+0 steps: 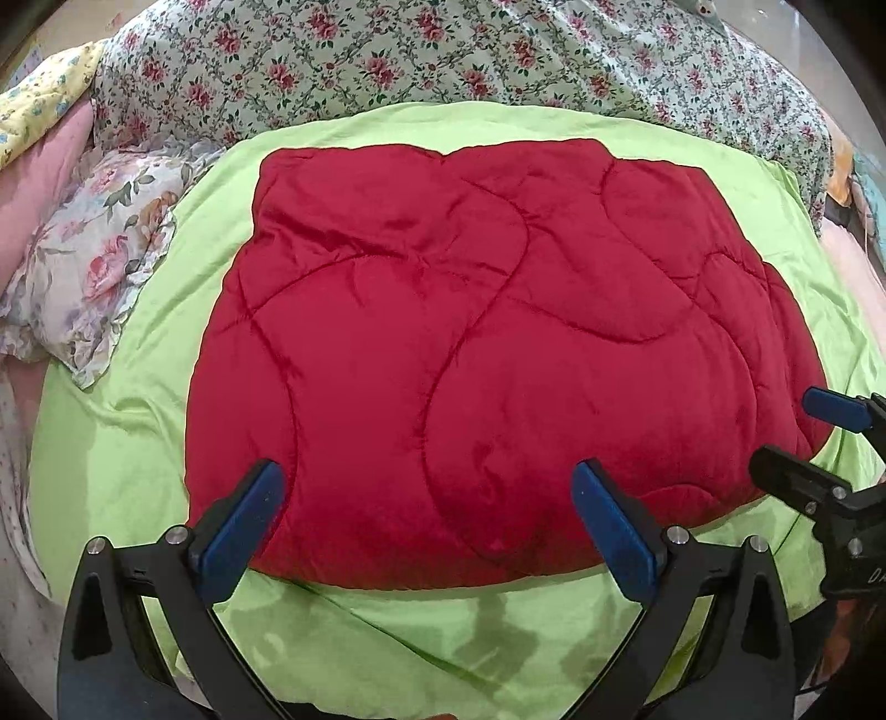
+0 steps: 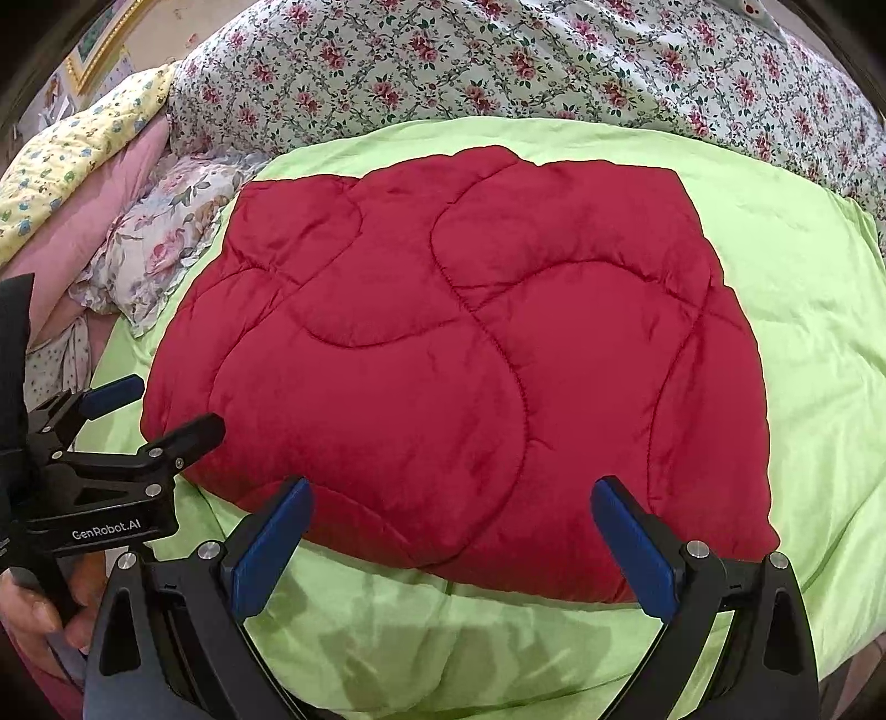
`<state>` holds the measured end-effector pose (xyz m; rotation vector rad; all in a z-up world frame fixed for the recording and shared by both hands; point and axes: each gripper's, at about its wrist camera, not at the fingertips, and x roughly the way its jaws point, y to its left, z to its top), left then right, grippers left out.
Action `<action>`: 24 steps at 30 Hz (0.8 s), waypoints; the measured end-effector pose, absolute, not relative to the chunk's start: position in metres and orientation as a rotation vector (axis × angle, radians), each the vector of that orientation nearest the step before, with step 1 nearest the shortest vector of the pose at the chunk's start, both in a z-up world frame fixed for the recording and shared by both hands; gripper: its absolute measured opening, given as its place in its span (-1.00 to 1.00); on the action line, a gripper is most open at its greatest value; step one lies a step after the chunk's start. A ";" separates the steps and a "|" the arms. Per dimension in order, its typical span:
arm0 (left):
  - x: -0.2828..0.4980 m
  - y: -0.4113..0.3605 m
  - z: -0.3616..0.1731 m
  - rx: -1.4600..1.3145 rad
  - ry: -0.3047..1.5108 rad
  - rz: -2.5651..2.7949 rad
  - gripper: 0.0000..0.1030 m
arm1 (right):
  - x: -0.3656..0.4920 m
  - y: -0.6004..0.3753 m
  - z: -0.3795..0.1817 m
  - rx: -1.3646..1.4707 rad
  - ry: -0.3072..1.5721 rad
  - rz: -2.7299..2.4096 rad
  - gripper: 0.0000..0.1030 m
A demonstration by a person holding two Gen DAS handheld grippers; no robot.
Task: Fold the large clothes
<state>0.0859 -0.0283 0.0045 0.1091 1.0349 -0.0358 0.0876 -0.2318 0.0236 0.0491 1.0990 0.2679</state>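
Observation:
A red quilted comforter (image 1: 487, 354) lies folded in a thick rectangle on a lime green sheet (image 1: 111, 459); it also shows in the right wrist view (image 2: 459, 360) on the same sheet (image 2: 819, 332). My left gripper (image 1: 426, 504) is open and empty, hovering over the comforter's near edge. My right gripper (image 2: 451, 520) is open and empty over the near edge too. Each gripper shows in the other's view: the right gripper (image 1: 797, 437) at the comforter's right corner, the left gripper (image 2: 160, 407) at its left corner.
A rose-print floral cover (image 1: 443, 50) lies bunched along the far side. A pale floral pillow (image 1: 94, 260) sits at the left, with pink (image 2: 72, 232) and yellow (image 2: 77, 149) bedding beyond it. A hand (image 2: 33, 603) holds the left gripper's handle.

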 end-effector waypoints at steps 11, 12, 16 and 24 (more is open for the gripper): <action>0.091 -0.019 0.006 0.086 1.031 -0.021 1.00 | 0.096 -0.233 0.023 0.057 1.105 0.261 0.97; 0.091 -0.018 0.006 0.086 1.030 -0.021 1.00 | 0.096 -0.233 0.023 0.058 1.104 0.261 0.97; 0.091 -0.017 0.006 0.081 1.030 -0.020 1.00 | 0.098 -0.234 0.023 0.060 1.106 0.262 0.97; 0.090 -0.017 0.008 0.080 1.025 -0.018 1.00 | 0.098 -0.232 0.023 0.065 1.104 0.266 0.97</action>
